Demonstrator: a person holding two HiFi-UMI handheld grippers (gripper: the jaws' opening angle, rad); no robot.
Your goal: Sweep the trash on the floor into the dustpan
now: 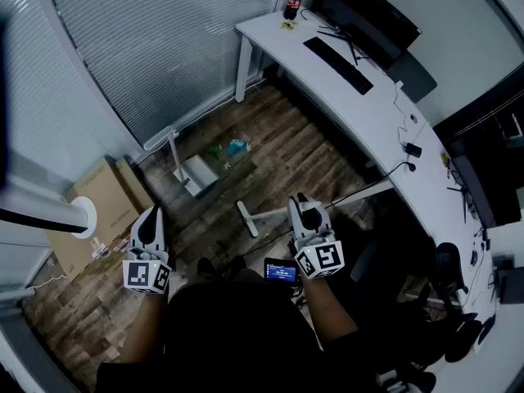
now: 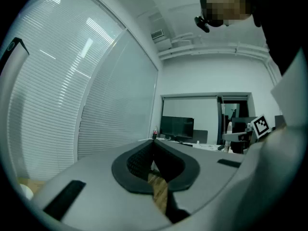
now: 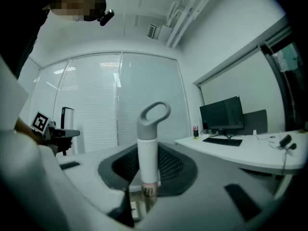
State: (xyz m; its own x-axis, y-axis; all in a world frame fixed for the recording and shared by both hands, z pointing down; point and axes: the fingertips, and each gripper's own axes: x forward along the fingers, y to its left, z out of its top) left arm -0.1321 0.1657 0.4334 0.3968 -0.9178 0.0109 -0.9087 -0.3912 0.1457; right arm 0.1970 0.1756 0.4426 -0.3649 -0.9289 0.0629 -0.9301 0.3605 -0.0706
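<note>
Small teal and green trash scraps (image 1: 235, 146) lie on the wooden floor near the window. Beside them a white dustpan (image 1: 199, 173) rests on the floor with its handle (image 1: 174, 149) upright. My right gripper (image 1: 300, 204) is shut on the white broom handle (image 3: 147, 158); its grey loop end (image 3: 155, 113) sticks out past the jaws. The broom head (image 1: 246, 219) lies on the floor short of the trash. My left gripper (image 1: 152, 216) is held level at the left, away from the dustpan. Its jaws (image 2: 153, 146) are shut with nothing between them.
A long white desk (image 1: 368, 109) with a monitor (image 1: 368, 15), a keyboard (image 1: 337, 64) and a cola bottle (image 1: 292, 3) runs along the right. A cardboard box (image 1: 102, 199) leans at the left by the blinds. A small lit screen (image 1: 280, 270) sits at my waist.
</note>
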